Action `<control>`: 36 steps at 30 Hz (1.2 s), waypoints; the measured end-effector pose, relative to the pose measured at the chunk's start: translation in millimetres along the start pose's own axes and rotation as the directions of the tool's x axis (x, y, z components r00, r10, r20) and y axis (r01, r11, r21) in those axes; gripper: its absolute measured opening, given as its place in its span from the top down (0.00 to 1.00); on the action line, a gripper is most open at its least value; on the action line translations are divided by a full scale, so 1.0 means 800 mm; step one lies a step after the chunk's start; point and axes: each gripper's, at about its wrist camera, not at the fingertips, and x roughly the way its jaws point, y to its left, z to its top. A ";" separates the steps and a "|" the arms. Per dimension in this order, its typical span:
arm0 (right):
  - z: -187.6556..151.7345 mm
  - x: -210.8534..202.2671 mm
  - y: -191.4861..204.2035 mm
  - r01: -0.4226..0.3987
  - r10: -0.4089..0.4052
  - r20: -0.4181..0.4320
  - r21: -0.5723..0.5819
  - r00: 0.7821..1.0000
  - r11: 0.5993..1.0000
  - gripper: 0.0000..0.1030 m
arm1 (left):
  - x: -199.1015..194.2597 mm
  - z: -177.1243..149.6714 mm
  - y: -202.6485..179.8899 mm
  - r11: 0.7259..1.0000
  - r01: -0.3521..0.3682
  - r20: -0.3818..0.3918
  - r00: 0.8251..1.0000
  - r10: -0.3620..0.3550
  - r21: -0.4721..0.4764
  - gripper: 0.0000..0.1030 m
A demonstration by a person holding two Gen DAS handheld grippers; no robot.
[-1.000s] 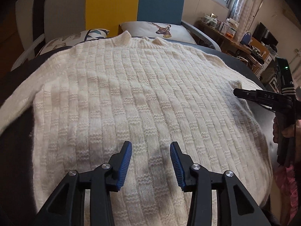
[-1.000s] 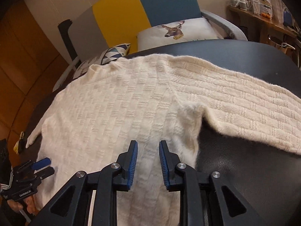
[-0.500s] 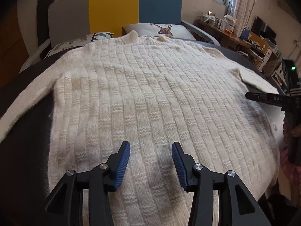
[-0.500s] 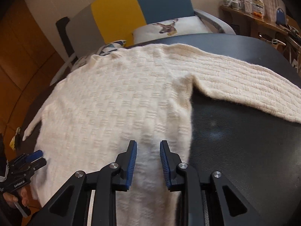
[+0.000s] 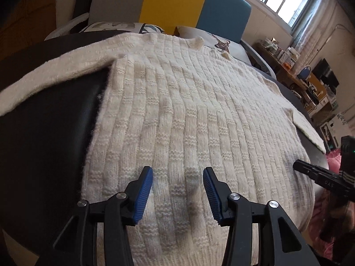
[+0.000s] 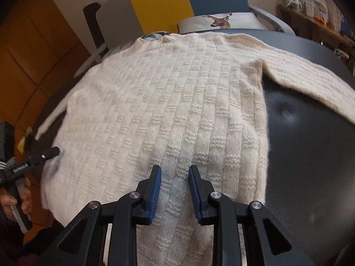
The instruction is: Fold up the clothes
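A cream knit sweater (image 5: 190, 115) lies flat on a black leather surface (image 5: 44, 137), collar at the far side, sleeves spread out to both sides. It also shows in the right wrist view (image 6: 173, 110). My left gripper (image 5: 177, 177) is open and empty, hovering over the sweater's lower body near the hem. My right gripper (image 6: 174, 173) is open and empty, over the lower body toward the sweater's right edge. The right gripper also shows at the right of the left wrist view (image 5: 319, 175), and the left gripper at the left of the right wrist view (image 6: 37, 157).
A grey, yellow and blue chair back (image 5: 173, 6) with a deer-print cushion (image 6: 219, 21) stands behind the surface. A cluttered wooden shelf (image 5: 295, 66) is at the far right. Bare black leather (image 6: 310, 166) lies right of the sweater body. Orange wooden panels (image 6: 26, 51) are at left.
Both grippers have drawn back and lowered toward the sweater's hem; the left one has shifted left, so the left sleeve and bare leather now show. Both stay open.
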 end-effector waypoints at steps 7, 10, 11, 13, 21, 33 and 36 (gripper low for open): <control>0.016 -0.071 -0.133 -0.142 0.051 0.227 0.405 0.973 0.903 0.69 | 0.003 0.049 -0.047 0.996 0.022 0.044 0.999 -0.026 0.092 0.53; 0.023 -0.102 -0.190 -0.223 0.041 0.324 0.547 0.945 0.807 0.68 | 0.027 0.077 -0.090 0.984 0.019 0.050 0.998 -0.028 0.179 0.53; 0.025 -0.112 -0.209 -0.251 0.033 0.355 0.589 0.934 0.768 0.67 | 0.037 0.086 -0.105 0.978 0.013 0.050 0.998 -0.024 0.207 0.53; 0.028 -0.118 -0.255 -0.245 -0.037 0.380 0.665 0.924 0.705 0.67 | 0.061 0.099 -0.133 0.970 0.017 0.036 0.999 -0.026 0.244 0.53; 0.044 -0.105 -0.393 -0.275 -0.236 0.407 0.853 0.882 0.444 0.67 | 0.146 0.134 -0.238 0.928 0.033 -0.027 0.999 -0.025 0.370 0.53; 0.077 -0.093 -0.430 -0.247 -0.264 0.411 0.838 0.873 0.487 0.67 | 0.227 0.173 -0.293 0.911 0.047 -0.093 0.996 -0.009 0.410 0.53; 0.086 -0.091 -0.427 -0.196 -0.257 0.382 0.819 0.888 0.540 0.70 | 0.237 0.180 -0.294 0.920 0.057 -0.108 0.994 -0.016 0.388 0.53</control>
